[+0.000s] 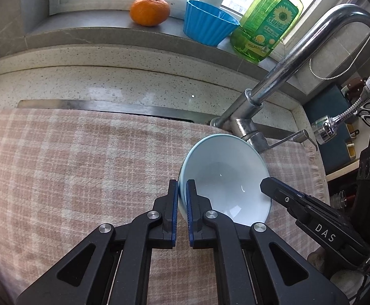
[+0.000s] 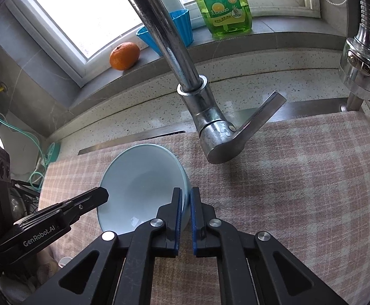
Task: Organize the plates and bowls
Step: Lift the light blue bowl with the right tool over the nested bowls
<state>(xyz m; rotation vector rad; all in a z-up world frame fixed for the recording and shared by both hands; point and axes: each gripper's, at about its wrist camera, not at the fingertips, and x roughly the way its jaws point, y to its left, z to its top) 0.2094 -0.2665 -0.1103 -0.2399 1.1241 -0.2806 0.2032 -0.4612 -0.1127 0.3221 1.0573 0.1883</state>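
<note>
- The left gripper [image 1: 182,190] is clamping the left rim of the pale blue bowl [image 1: 225,175]: one blue-padded finger is sitting outside the wall, the other inside, with the rim pinched between them.
- The right gripper [image 2: 186,200] is clamping the opposite rim of the same bowl in the same way, one finger inside the wall and one outside, pads pressing on the rim.
- In the left wrist view, the right gripper's finger tip is showing at the bowl's far-right rim; in the right wrist view, the left gripper's tip is showing at the bowl's left rim. The two grips are standing on opposite sides of the bowl.
- The bowl is sitting mouth up and tilted toward the cameras, over the pink checked cloth [image 1: 83,165]. Whether its base is resting on the cloth cannot be told.
- The bowl is appearing empty, with light glinting on its inner surface.
- Just beyond the bowl, the chrome faucet [image 2: 210,117] is rising from the speckled counter [image 1: 134,86], its lever pointing to the right in the right wrist view and its spout arching overhead.
- A metal sink edge [image 1: 103,105] is showing past the cloth's far border.
- Furthest back, on the window ledge, an orange [image 1: 149,10], a blue fluted cup [image 1: 207,23] and a green bottle of dish soap [image 1: 268,23] are standing in a row from left to right.
</note>
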